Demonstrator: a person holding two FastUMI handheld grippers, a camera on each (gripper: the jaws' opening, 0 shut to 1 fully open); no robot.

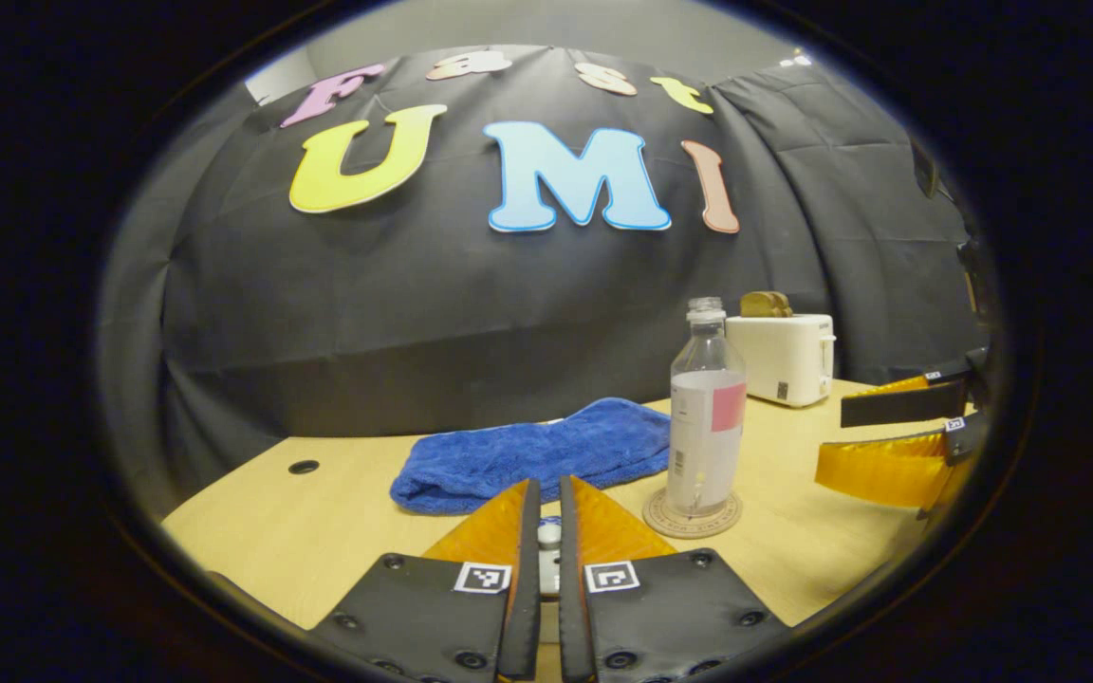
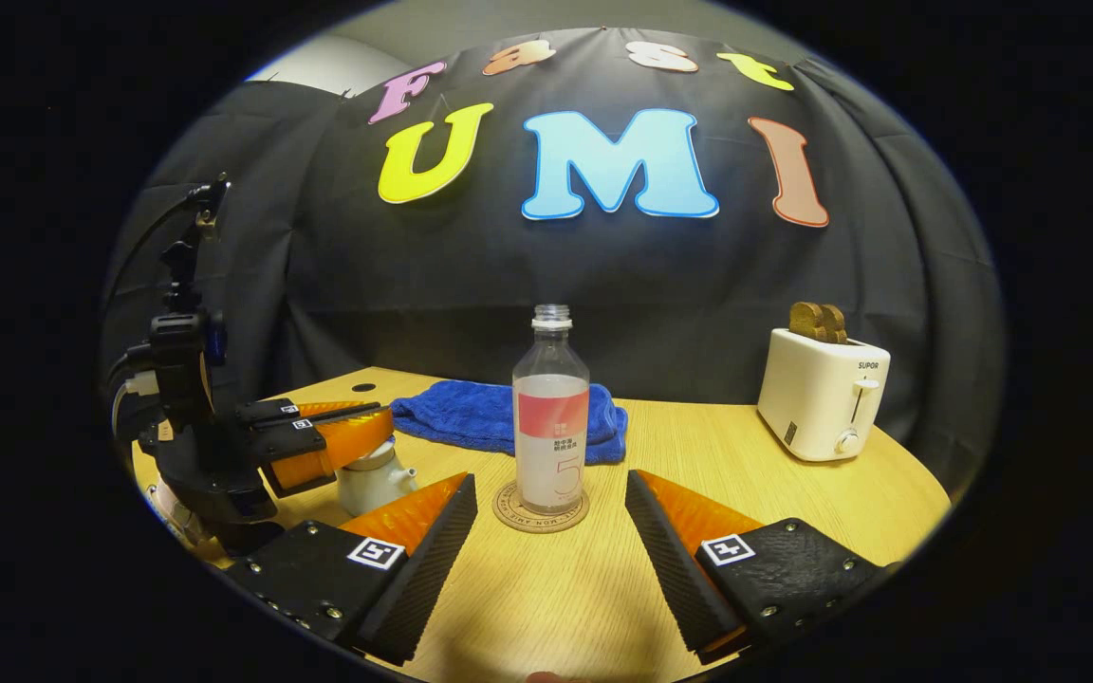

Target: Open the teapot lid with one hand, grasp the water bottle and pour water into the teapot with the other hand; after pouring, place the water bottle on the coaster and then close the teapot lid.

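Observation:
A clear water bottle (image 2: 551, 417) with a pink-and-white label and no cap stands upright on a round coaster (image 2: 509, 512) at mid-table. My right gripper (image 2: 551, 522) is open just short of it, one finger on each side and apart from the bottle. In the left gripper view the bottle (image 1: 706, 427) and coaster (image 1: 665, 517) are right of centre, with the open right gripper (image 1: 831, 441) beyond them. A small white teapot (image 2: 371, 484) sits left of the bottle. My left gripper (image 1: 549, 493) is shut on the lid's white knob (image 1: 549, 534); the pot's body is hidden under its fingers.
A folded blue towel (image 2: 480, 417) lies behind the bottle. At the back right stands a white toaster (image 2: 817, 394) holding brown bread slices. The wooden table (image 2: 698, 446) has a cable hole (image 1: 303, 467) at its far left. The black cloth wall closes off the back.

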